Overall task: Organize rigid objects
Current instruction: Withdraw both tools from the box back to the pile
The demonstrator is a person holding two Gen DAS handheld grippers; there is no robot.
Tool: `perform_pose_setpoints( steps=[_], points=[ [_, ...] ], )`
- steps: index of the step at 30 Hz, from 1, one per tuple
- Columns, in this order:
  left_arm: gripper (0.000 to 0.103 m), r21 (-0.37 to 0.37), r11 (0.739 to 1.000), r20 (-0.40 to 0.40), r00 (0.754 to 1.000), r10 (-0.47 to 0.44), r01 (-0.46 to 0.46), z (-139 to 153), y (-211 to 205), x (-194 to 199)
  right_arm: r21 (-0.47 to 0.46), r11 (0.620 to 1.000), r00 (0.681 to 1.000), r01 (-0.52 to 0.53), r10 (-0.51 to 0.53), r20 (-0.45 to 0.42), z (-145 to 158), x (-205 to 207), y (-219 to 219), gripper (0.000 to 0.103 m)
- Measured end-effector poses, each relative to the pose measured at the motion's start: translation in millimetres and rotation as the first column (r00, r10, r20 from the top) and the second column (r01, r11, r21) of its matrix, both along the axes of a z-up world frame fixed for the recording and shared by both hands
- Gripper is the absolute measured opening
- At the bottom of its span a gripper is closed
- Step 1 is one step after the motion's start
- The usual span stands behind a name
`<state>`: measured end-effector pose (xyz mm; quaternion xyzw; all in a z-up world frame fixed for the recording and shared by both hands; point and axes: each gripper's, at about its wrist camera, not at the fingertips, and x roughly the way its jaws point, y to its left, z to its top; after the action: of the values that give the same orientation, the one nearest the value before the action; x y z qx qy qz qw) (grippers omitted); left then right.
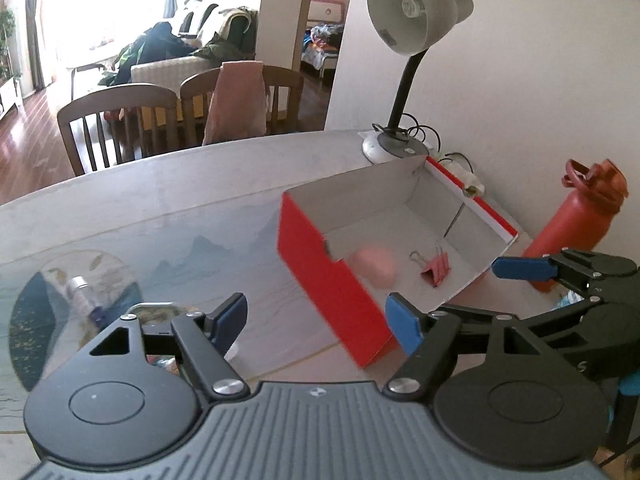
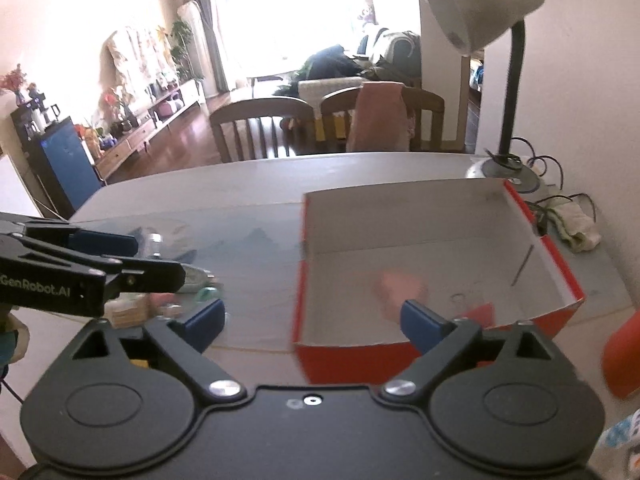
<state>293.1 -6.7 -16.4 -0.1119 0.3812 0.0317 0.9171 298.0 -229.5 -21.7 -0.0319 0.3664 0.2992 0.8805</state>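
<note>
A red cardboard box point(image 1: 332, 292) with a white inside stands open on the table; it also shows in the right wrist view point(image 2: 360, 356). Inside lie a pink rounded object point(image 1: 376, 266) and a pink binder clip point(image 1: 436, 270); the pink object is blurred in the right wrist view point(image 2: 400, 286). My left gripper point(image 1: 316, 318) is open and empty, just in front of the box's near corner. My right gripper point(image 2: 312, 320) is open and empty over the box's near wall; it also shows in the left wrist view point(image 1: 452, 288). A small bottle point(image 1: 86, 298) lies left on the table.
A grey desk lamp point(image 1: 404, 80) stands behind the box by the wall. A red water bottle point(image 1: 572, 220) stands right of the box. Several small items point(image 2: 160, 300) lie left of the box. Wooden chairs point(image 1: 120, 128) stand at the table's far edge.
</note>
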Motion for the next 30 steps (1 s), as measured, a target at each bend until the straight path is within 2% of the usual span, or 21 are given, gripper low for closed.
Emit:
perform_pose_setpoints(
  steps=[5, 13, 21, 23, 24, 30],
  points=[
    [0.08, 0.01, 1.0, 0.015, 1.0, -0.008, 0.008, -5, 21, -37, 0.009, 1.0, 1.0, -0.027, 0.027, 0.014, -8, -28, 23, 0.099],
    [0.083, -0.001, 1.0, 0.003, 1.0, -0.004, 0.004, -23, 54, -80, -0.018, 0.993, 0.993, -0.115, 0.115, -0.017, -31, -74, 67, 0.099],
    [0.085, -0.022, 1.0, -0.021, 1.0, -0.003, 0.002, -47, 71, -98, -0.08, 0.976, 0.98, -0.2, 0.198, -0.036, -63, -112, 113, 0.099],
    [0.097, -0.033, 0.999, -0.025, 1.0, -0.004, 0.004, -53, 75, -100, -0.086, 0.971, 0.975, -0.222, 0.22, -0.038, -70, -116, 121, 0.099],
    [0.1, -0.04, 0.999, -0.026, 1.0, -0.006, 0.005, -56, 77, -101, -0.086, 0.968, 0.972, -0.235, 0.232, -0.044, -75, -121, 126, 0.099],
    [0.101, -0.053, 0.999, -0.042, 0.999, 0.001, -0.003, -74, 84, -101, -0.134, 0.948, 0.958, -0.287, 0.281, -0.062, -103, -133, 151, 0.097]
  ],
)
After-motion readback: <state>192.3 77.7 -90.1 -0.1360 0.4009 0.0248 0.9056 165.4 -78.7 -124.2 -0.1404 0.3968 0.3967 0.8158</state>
